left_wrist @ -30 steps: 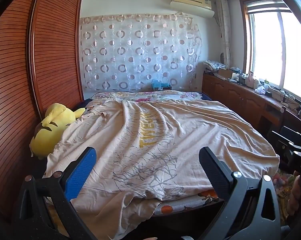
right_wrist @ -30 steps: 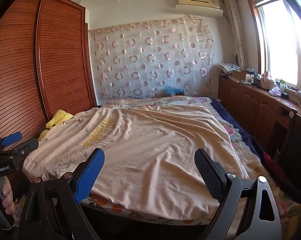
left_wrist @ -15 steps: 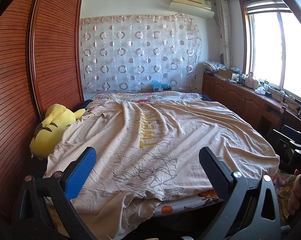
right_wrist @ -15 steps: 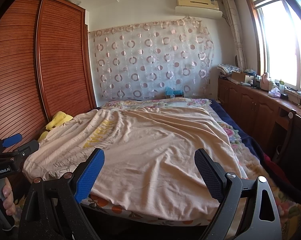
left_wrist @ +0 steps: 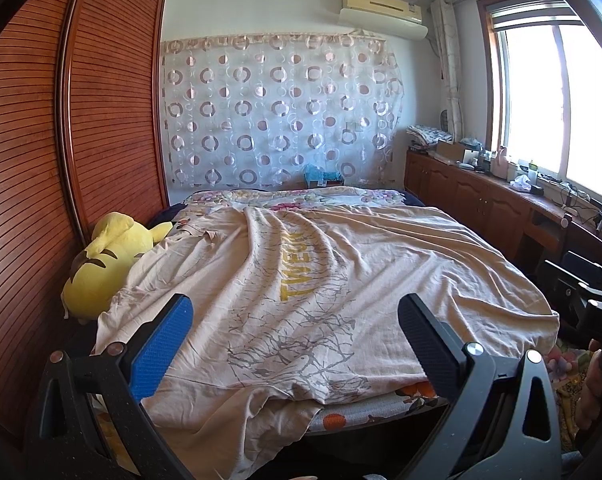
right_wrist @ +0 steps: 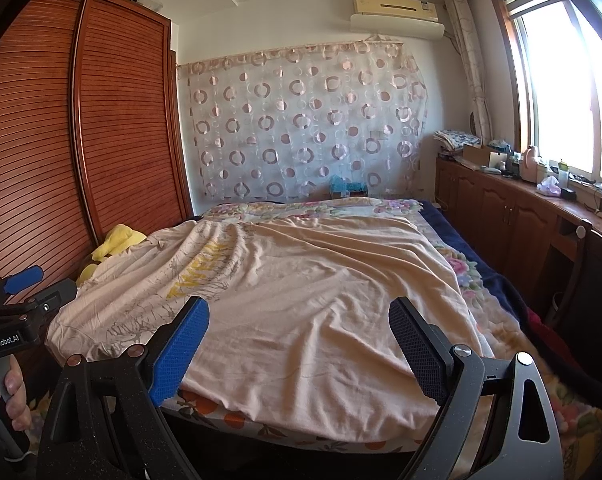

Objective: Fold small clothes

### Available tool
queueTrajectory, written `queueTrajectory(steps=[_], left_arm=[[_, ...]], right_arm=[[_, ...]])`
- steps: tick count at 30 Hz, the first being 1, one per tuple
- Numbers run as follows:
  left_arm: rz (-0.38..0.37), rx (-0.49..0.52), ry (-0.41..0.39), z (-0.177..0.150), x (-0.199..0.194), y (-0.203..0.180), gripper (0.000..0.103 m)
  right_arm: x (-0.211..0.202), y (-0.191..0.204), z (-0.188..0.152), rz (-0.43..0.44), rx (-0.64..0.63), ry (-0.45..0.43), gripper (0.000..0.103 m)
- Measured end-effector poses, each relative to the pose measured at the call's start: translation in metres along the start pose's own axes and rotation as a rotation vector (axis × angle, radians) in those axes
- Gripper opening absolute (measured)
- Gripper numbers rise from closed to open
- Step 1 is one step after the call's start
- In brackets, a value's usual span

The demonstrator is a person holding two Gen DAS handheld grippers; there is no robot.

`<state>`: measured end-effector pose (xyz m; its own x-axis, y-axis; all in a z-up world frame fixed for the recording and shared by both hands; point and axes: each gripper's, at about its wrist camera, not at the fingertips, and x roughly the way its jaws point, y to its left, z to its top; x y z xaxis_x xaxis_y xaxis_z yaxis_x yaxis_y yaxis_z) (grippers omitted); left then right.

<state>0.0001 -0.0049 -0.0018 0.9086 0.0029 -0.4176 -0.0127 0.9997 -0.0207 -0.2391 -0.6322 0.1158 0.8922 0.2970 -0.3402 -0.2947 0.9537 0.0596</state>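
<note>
A large beige T-shirt (left_wrist: 309, 288) with yellow lettering and a grey branch print lies spread flat over the bed; it also shows in the right wrist view (right_wrist: 301, 288). My left gripper (left_wrist: 295, 340) is open and empty, held above the shirt's near hem at the foot of the bed. My right gripper (right_wrist: 299, 344) is open and empty, held over the shirt's near right part. Neither gripper touches the cloth. The left gripper's body shows at the left edge of the right wrist view (right_wrist: 17, 320).
A yellow plush toy (left_wrist: 105, 264) lies at the bed's left side against the wooden louvred wardrobe (left_wrist: 61, 160). A floral bedsheet (right_wrist: 473, 280) lies under the shirt. A wooden cabinet (right_wrist: 521, 216) with clutter runs under the window on the right.
Both views have shifted very slightly; the grippers stay open and the shirt has not moved.
</note>
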Motion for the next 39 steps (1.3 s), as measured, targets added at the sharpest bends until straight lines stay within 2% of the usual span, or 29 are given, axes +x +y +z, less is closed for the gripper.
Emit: queueTrajectory(steps=[39], left_arm=[[0.0, 0.002, -0.008, -0.001, -0.0023, -0.0013, 0.103]], right_arm=[[0.0002, 0.0014, 0.0009, 0.01, -0.001, -0.007, 0.092]])
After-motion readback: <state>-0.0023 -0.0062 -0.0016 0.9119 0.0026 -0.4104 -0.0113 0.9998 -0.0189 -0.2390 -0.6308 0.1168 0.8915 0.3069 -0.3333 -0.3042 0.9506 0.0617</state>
